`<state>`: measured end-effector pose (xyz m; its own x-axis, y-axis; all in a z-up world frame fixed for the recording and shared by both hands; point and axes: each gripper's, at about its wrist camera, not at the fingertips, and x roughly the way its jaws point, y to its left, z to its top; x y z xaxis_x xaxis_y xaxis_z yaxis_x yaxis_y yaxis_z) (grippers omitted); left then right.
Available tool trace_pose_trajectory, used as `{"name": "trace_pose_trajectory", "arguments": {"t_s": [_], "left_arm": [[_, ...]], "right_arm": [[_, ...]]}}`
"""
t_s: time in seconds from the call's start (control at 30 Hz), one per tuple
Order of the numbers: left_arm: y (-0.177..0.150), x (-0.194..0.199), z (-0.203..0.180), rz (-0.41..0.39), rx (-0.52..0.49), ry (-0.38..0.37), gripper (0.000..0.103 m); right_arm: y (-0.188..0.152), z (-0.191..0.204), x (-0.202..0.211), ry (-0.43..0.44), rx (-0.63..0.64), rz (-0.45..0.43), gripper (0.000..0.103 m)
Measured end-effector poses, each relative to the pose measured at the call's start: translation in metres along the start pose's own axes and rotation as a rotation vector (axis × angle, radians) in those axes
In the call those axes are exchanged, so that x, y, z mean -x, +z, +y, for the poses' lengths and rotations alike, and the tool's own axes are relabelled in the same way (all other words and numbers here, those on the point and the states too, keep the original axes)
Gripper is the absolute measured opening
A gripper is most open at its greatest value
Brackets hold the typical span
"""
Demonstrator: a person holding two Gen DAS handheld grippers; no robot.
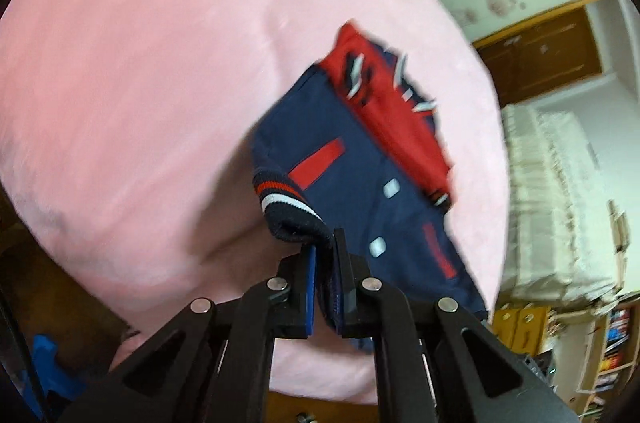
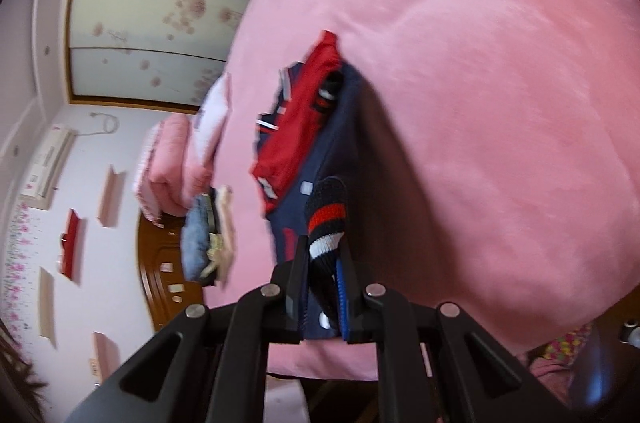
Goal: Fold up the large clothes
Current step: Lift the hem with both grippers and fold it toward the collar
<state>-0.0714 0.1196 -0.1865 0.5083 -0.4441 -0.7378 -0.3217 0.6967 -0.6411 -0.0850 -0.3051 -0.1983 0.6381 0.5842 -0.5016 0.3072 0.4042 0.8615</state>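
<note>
A navy and red jacket [image 1: 360, 159] with white snaps and striped ribbed hem hangs lifted over the pink bed [image 1: 140, 83]. My left gripper [image 1: 325, 251] is shut on the jacket's striped hem at one corner. My right gripper [image 2: 325, 259] is shut on the striped hem at the other corner; the jacket [image 2: 304, 127] stretches away from it over the pink bed [image 2: 480, 103]. The red sleeves lie folded on the navy body. The image is motion-blurred.
A pile of folded clothes [image 2: 208, 231] and a pink quilt [image 2: 176, 167] lie at the bed's far end by a wooden headboard [image 2: 160, 263]. A flowered wardrobe [image 2: 160, 15], a white cover [image 1: 552, 203] and shelves [image 1: 612, 351] stand beside the bed.
</note>
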Motion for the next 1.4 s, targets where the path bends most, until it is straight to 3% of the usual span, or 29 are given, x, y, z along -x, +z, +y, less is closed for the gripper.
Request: {"name": "trace_pose_trajectory", "arguments": {"t_s": [0.1,0.3,0.53,0.83,0.9,0.93,0.97,1.03,1.1,1.2,1.4], "left_arm": [[0.020,0.009,-0.026,-0.052,-0.023,-0.069,0.004],[0.077,0.012,-0.071,-0.110,-0.051,-0.134,0.004],[0.148,-0.027,-0.106,-0.095,-0.118,-0.100,0.005],[0.212,-0.115,-0.124,0.023,-0.193,-0.011,0.005],[0.221,-0.123,-0.130,0.032,-0.225,0.003,0.011],[0.225,-0.126,-0.133,0.029,-0.241,0.019,0.022],[0.227,-0.127,-0.135,0.027,-0.255,0.028,0.031],[0.231,-0.132,-0.139,0.030,-0.278,0.043,0.035],[0.228,-0.141,-0.140,0.070,-0.300,0.069,0.037],[0.216,-0.158,-0.143,0.142,-0.339,0.150,0.054],[0.173,-0.190,-0.148,0.247,-0.461,0.249,0.055]], "right_arm": [[0.015,0.024,-0.002,0.036,0.024,-0.024,0.010],[0.063,0.067,-0.010,0.058,0.059,-0.102,0.010],[0.115,0.091,-0.046,-0.005,0.076,-0.150,0.010],[0.160,0.101,-0.111,-0.230,0.098,-0.173,0.014],[0.166,0.101,-0.122,-0.243,0.082,-0.177,0.019],[0.168,0.100,-0.123,-0.240,0.079,-0.190,0.022],[0.169,0.101,-0.124,-0.232,0.080,-0.205,0.031],[0.172,0.101,-0.123,-0.237,0.092,-0.227,0.049],[0.174,0.099,-0.121,-0.258,0.101,-0.233,0.051],[0.174,0.095,-0.122,-0.283,0.102,-0.201,0.051],[0.161,0.082,-0.142,-0.328,0.196,-0.061,0.050]]}}
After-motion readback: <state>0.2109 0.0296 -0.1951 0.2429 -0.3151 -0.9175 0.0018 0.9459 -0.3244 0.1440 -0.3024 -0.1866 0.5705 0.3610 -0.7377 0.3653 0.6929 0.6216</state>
